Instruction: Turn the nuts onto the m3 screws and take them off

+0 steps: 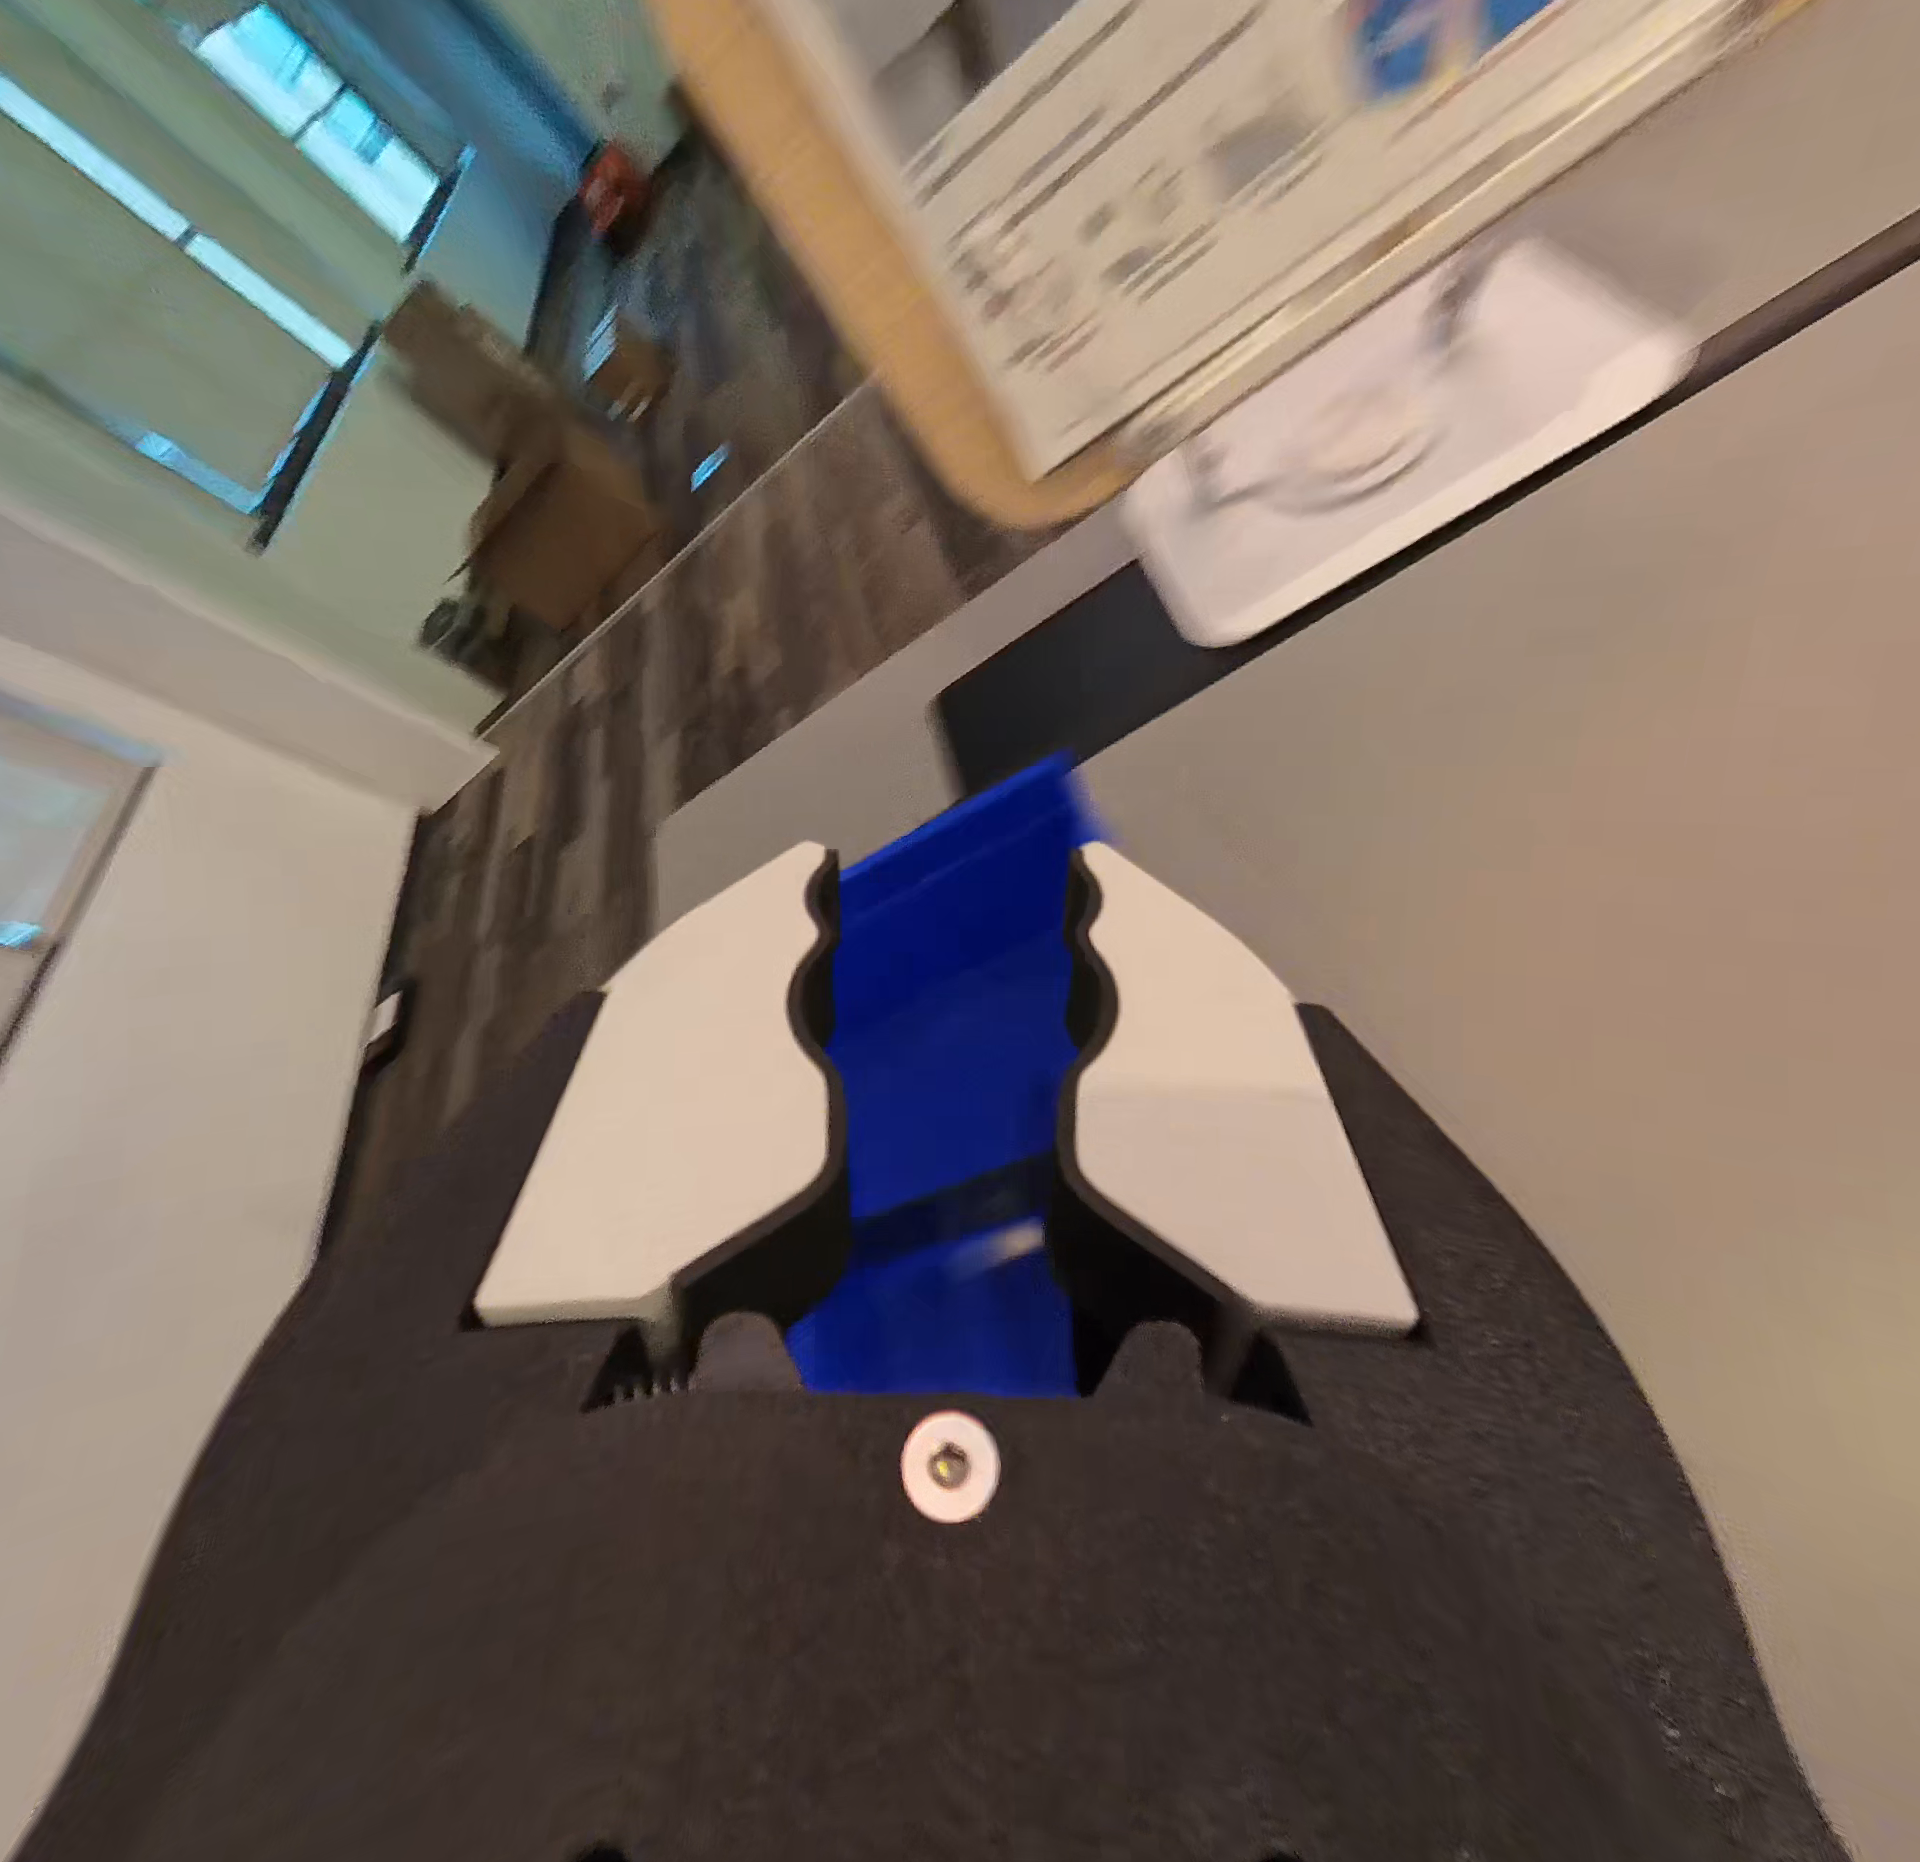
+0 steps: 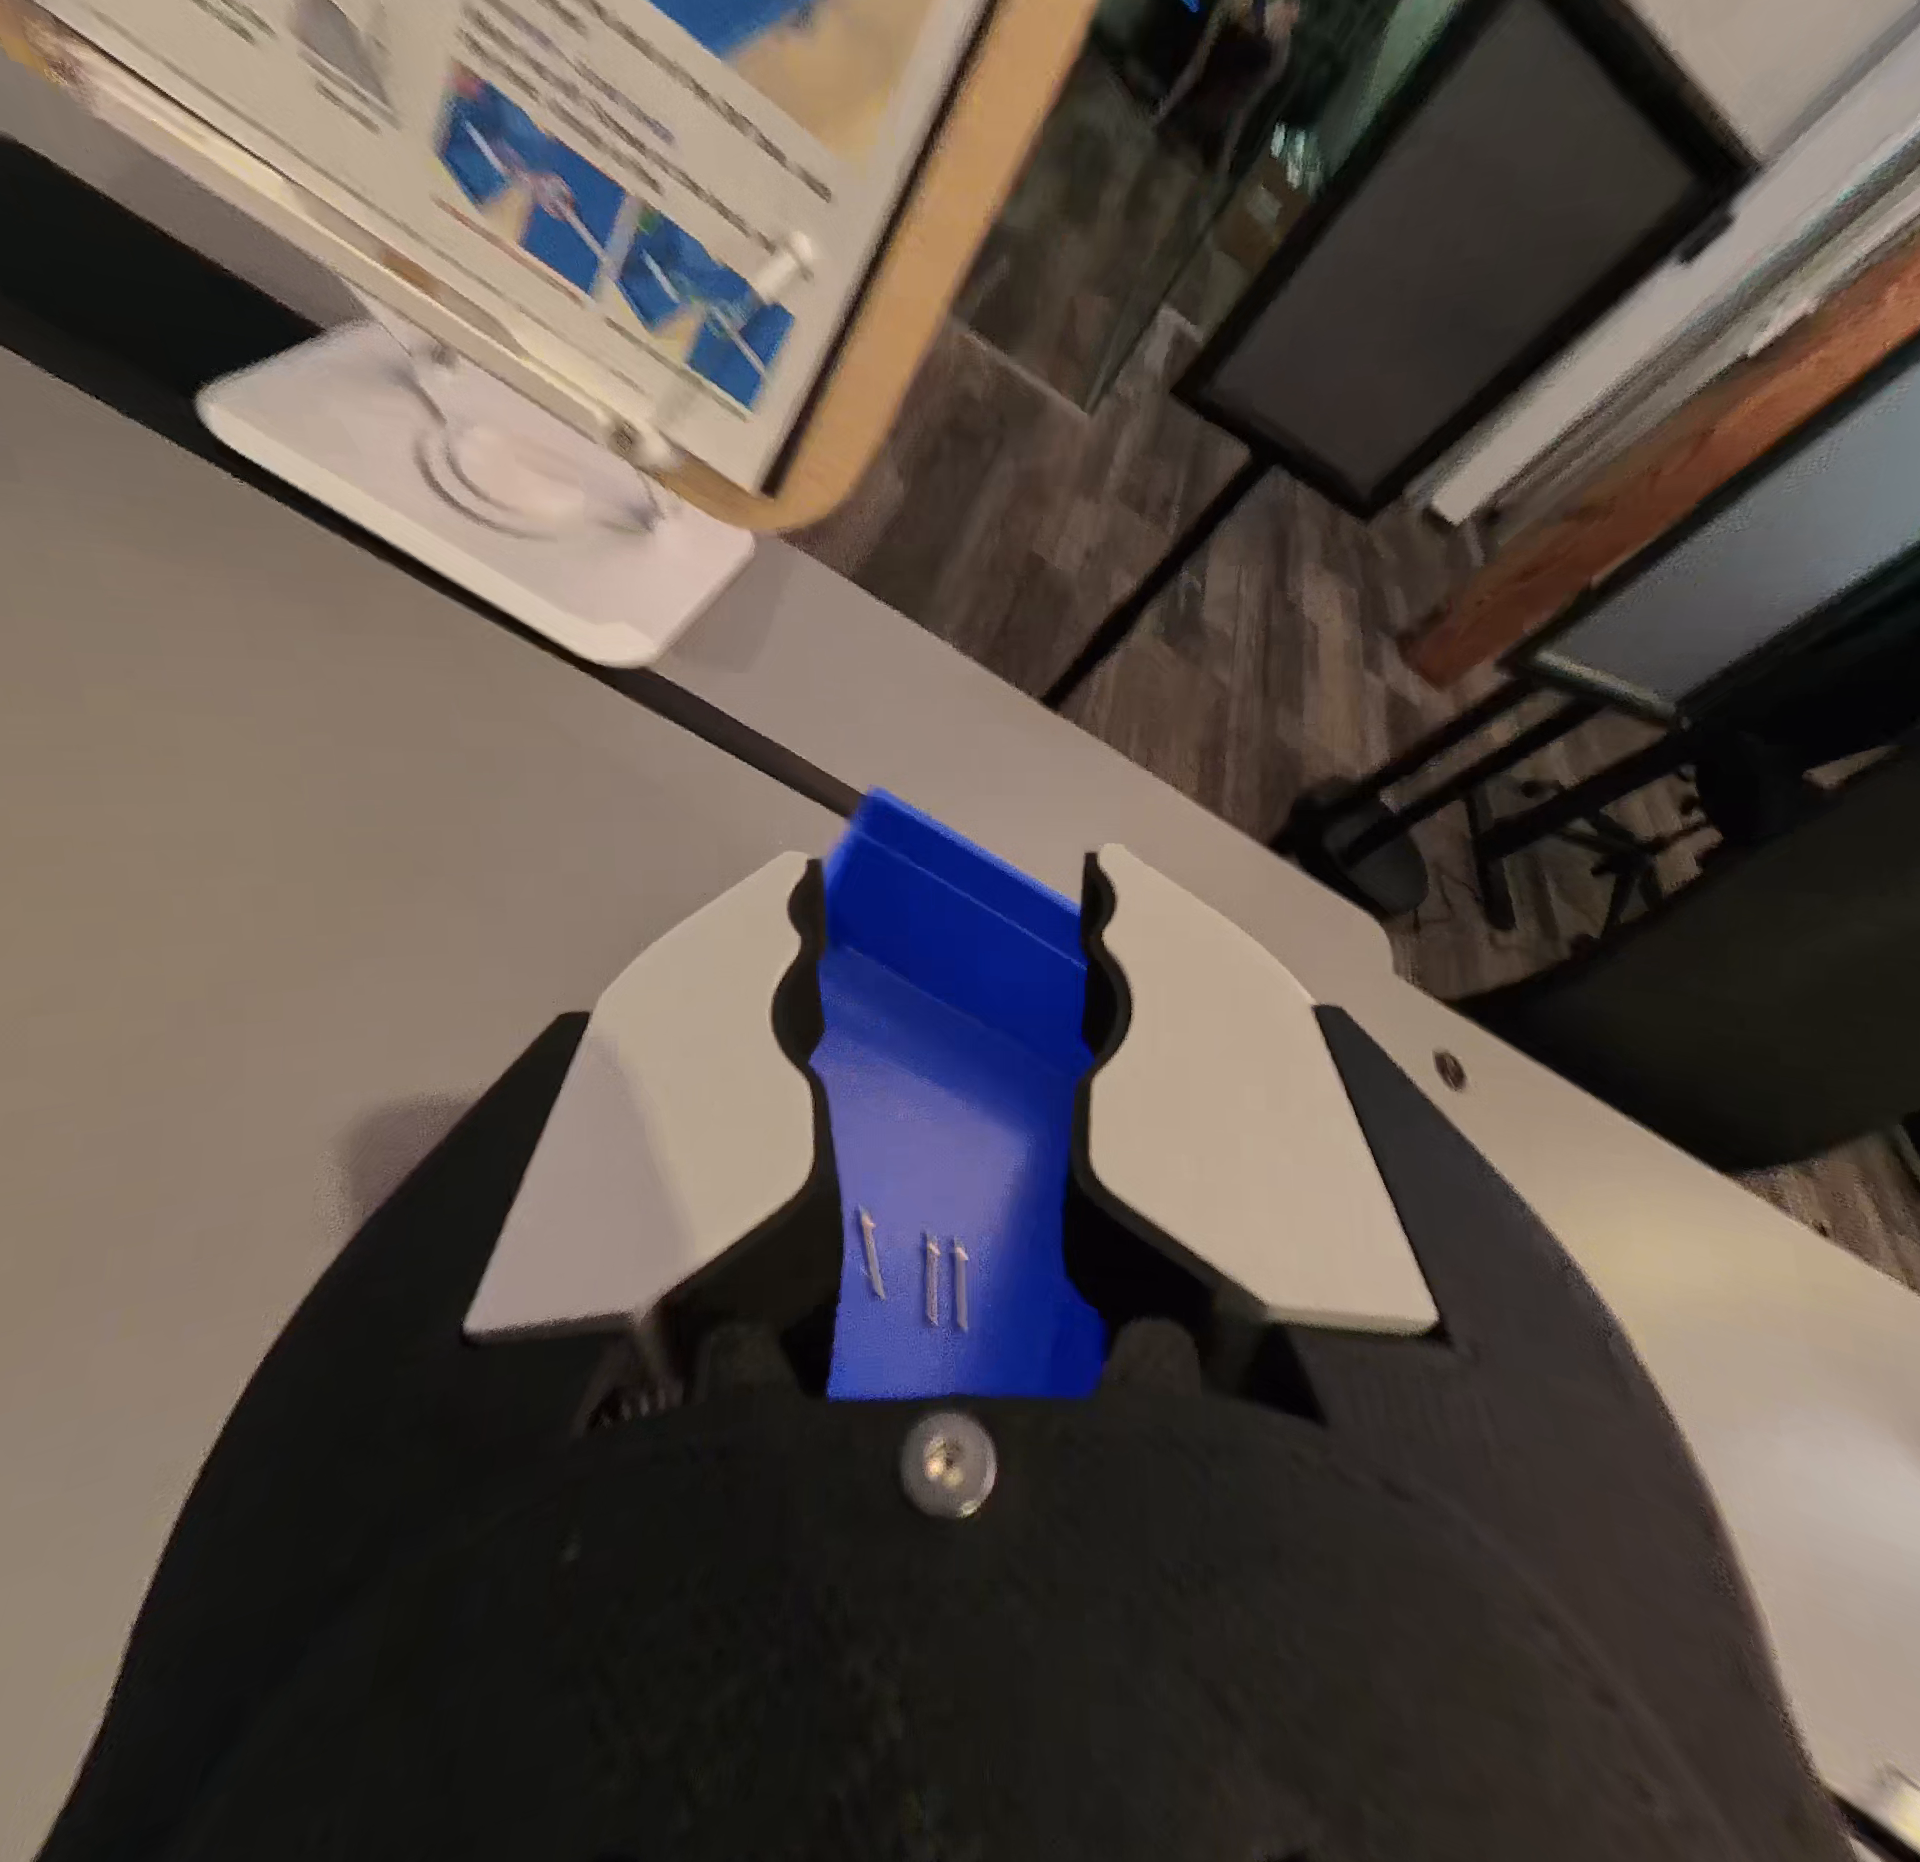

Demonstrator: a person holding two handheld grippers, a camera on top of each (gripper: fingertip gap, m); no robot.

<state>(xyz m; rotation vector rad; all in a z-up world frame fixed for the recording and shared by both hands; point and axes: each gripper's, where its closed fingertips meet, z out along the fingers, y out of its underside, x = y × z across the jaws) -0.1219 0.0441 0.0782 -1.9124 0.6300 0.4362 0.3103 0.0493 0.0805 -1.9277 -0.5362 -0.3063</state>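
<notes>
Right wrist view: right tongs spread over blue tray, three screws between them; left tongs likewise spread.

Three screws in tray on table; stand behind tray.

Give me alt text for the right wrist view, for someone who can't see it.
The right gripper hangs open over a blue tray with three small screws lying in it, on a grey table. Beyond stands a blurred instruction sheet on a white stand.
</notes>
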